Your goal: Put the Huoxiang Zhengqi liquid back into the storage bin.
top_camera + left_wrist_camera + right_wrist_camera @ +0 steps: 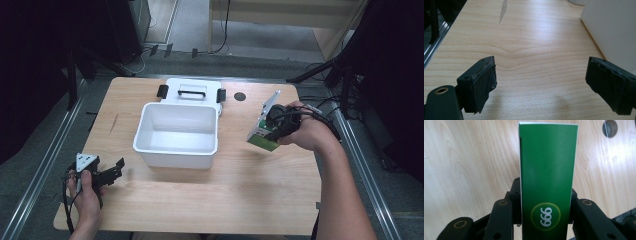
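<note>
A green carton [263, 139] with white sides hangs tilted above the table's right half, with my right gripper [272, 127] shut on it. In the right gripper view the carton [547, 165] stands upright between the two black jaws of that gripper [544, 192], and a round logo with white digits shows on its green face. An open white bin [175, 155] sits mid-table, to the left of the carton. At the front left, my left gripper [118, 169] rests low over the wood. Its jaws stand wide apart with nothing between them [541, 75], and the bin's wall [614, 30] is to their right.
The bin's white lid [192, 89], with a black handle and two black latches, lies behind it. A round cable hole [240, 96] is in the wooden table [240, 190] at the back right. A grey scuff [114, 122] marks the left side. Metal rails run along both table sides.
</note>
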`<action>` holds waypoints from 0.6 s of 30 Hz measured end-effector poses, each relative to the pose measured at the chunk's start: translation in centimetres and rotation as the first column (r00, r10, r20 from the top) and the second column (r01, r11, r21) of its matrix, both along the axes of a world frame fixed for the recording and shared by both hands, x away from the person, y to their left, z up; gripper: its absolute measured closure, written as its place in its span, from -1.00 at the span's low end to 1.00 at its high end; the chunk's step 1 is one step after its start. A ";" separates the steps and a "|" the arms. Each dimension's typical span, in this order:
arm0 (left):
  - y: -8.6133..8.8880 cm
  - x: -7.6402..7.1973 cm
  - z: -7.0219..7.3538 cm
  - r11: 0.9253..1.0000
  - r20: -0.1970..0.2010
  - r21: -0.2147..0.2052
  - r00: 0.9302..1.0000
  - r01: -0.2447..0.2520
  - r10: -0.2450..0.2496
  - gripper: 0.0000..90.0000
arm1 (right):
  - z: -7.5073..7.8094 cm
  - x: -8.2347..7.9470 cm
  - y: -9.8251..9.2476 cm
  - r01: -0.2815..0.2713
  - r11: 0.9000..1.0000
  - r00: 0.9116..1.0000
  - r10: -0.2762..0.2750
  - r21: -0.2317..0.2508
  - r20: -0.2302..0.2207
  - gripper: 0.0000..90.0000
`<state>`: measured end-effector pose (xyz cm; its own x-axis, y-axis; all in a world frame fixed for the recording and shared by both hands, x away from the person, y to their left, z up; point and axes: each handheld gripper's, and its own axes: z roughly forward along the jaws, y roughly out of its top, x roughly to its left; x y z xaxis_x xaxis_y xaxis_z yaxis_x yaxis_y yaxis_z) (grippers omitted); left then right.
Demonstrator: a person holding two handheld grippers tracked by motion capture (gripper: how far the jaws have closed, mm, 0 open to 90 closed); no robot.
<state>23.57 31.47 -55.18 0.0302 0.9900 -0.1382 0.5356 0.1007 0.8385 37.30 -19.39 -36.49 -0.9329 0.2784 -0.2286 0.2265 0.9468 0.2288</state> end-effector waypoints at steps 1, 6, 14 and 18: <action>0.0 0.0 0.0 1.000 0.000 0.000 1.000 0.000 0.000 -0.77 | 0.2 -0.1 0.1 -0.012 1.000 1.000 0.012 -0.001 -0.003 0.44; 0.0 0.0 0.0 1.000 -0.002 -0.001 1.000 0.000 0.000 -0.77 | 1.4 -0.3 0.7 -0.054 0.999 0.998 0.054 -0.007 0.007 0.44; 0.0 0.0 0.0 1.000 -0.002 -0.005 1.000 -0.001 0.001 -0.77 | 3.5 -0.4 2.0 -0.096 0.995 0.995 0.095 0.001 0.012 0.43; 0.1 0.0 0.0 1.000 -0.004 -0.003 1.000 0.002 -0.002 -0.77 | 4.5 -0.4 2.6 -0.112 0.994 0.994 0.112 0.004 0.007 0.43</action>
